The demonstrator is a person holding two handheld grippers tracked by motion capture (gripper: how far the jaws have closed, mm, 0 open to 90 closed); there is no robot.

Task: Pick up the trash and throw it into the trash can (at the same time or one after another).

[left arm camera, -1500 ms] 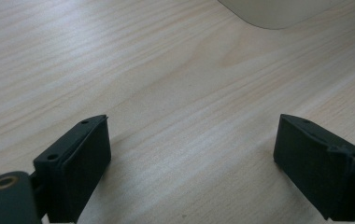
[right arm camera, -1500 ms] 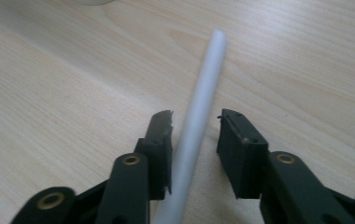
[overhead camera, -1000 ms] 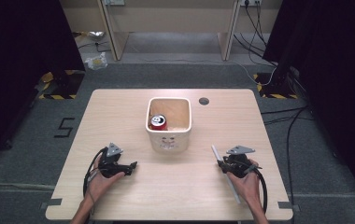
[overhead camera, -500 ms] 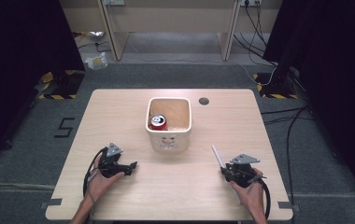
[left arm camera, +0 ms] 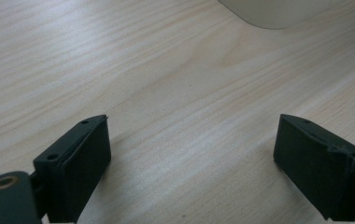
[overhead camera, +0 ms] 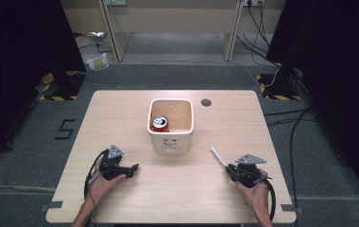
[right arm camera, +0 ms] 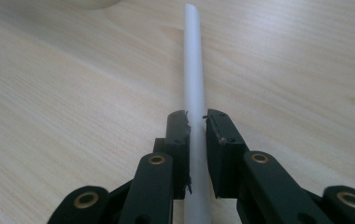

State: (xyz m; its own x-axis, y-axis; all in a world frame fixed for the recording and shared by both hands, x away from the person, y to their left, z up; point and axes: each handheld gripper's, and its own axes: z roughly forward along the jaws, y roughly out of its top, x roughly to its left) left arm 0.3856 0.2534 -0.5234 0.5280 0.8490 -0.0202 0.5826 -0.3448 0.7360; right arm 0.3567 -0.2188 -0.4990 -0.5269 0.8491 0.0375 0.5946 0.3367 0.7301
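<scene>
A white straw (overhead camera: 217, 156) lies on the wooden table (overhead camera: 121, 109), right of a white bin (overhead camera: 170, 139). My right gripper (overhead camera: 228, 169) is shut on the straw's near end. In the right gripper view its jaws, which have just been closing, press on the straw (right arm camera: 193, 56) from both sides at the right gripper's tips (right arm camera: 196, 116). The straw runs straight ahead from them over the wood. My left gripper (overhead camera: 134, 168) rests low at the table's near left. It stands open (left arm camera: 192, 126) with bare wood between its fingers.
A red drink can (overhead camera: 159, 124) stands inside the bin at its left side. The bin's lower corner (left arm camera: 278, 11) lies ahead of the left gripper. A round cable hole (overhead camera: 206, 102) sits behind the bin. The table's near edge is close under both hands.
The right gripper's jaws have closed onto the straw's near end, and that hand has shifted slightly toward the near edge. The left hand has stayed still.
</scene>
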